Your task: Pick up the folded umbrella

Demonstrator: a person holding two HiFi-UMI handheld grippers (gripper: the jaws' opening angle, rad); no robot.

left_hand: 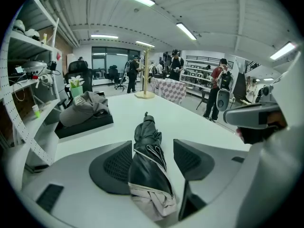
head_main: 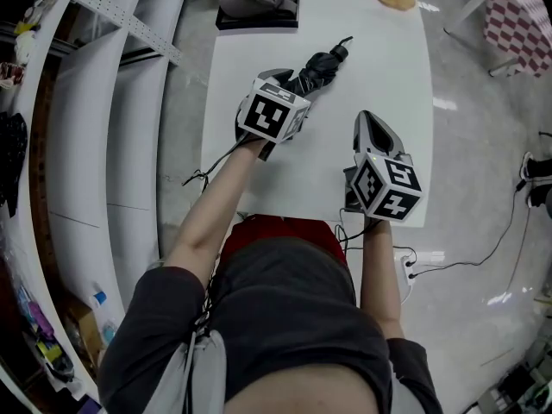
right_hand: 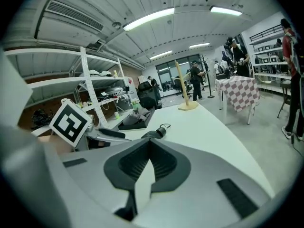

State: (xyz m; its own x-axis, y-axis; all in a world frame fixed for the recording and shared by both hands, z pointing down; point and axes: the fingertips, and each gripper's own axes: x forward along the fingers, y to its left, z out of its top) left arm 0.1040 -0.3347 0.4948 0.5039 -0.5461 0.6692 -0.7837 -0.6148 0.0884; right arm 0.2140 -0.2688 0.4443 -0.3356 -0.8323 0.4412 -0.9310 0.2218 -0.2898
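Left gripper [left_hand: 153, 148] hangs wide open, straddling the fabric end of the folded umbrella [head_main: 315, 72], pads not pressing it. The umbrella lies flat on the white table [head_main: 371, 50]. Right of the umbrella, the right gripper [head_main: 369, 123] is clenched on nothing. This reads like the grab stage, though it'd equally fit a fresh let-go. Any lift needs the pads squeezing that soft bundle squarely so it doesn't slip.

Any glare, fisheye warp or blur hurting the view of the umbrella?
Head view: even light, glare patches on the floor, umbrella sharp. Left gripper view: strong fisheye, dark corners, umbrella crisp between the open jaws. Right gripper view: same warp, bright ceiling lights, umbrella small, just above the jaws.
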